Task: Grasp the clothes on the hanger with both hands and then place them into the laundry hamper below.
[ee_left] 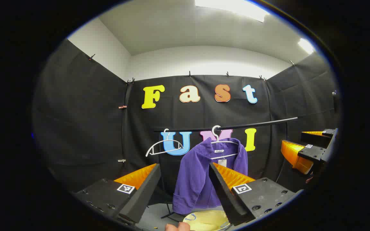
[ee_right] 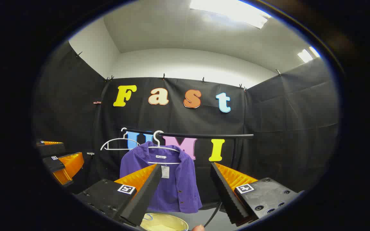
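Both claws, left [ee_left: 185, 192] and right [ee_right: 185, 192], gape before ribbed purple jacket [ee_left: 201, 173] on white wire hanger [ee_left: 223, 141].

A staged recording booth, not a lived-in home: black cloth [ee_left: 85, 128] is clipped up as walls under a plain white ceiling with panel lights [ee_right: 233, 11]. Across the middle runs a black clothes rail [ee_right: 204, 135] carrying a white hanger [ee_right: 116, 143] and a purple jacket [ee_right: 169, 183].
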The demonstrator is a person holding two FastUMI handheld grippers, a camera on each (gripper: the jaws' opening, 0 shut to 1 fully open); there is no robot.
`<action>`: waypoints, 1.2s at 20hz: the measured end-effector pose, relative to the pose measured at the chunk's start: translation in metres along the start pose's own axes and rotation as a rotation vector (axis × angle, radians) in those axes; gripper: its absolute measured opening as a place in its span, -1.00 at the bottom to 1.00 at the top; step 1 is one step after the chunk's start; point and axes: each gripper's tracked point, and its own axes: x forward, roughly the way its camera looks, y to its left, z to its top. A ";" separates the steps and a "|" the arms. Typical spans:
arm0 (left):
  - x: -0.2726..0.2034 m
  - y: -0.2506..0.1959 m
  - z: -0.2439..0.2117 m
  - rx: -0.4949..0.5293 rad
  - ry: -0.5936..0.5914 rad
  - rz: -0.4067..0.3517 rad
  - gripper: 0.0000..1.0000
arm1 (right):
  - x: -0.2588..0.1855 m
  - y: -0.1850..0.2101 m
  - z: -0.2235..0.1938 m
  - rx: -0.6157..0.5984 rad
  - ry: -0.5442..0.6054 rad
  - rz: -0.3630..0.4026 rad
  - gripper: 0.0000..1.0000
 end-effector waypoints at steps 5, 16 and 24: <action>-0.002 0.000 0.000 -0.004 0.003 -0.003 0.90 | -0.004 -0.002 -0.001 -0.004 0.004 -0.005 0.95; 0.001 0.007 -0.005 0.001 0.008 -0.043 0.89 | -0.008 0.012 -0.002 0.015 0.014 -0.035 0.95; 0.015 0.005 -0.017 0.009 0.006 -0.123 0.90 | -0.007 0.021 -0.020 0.032 0.041 -0.087 0.95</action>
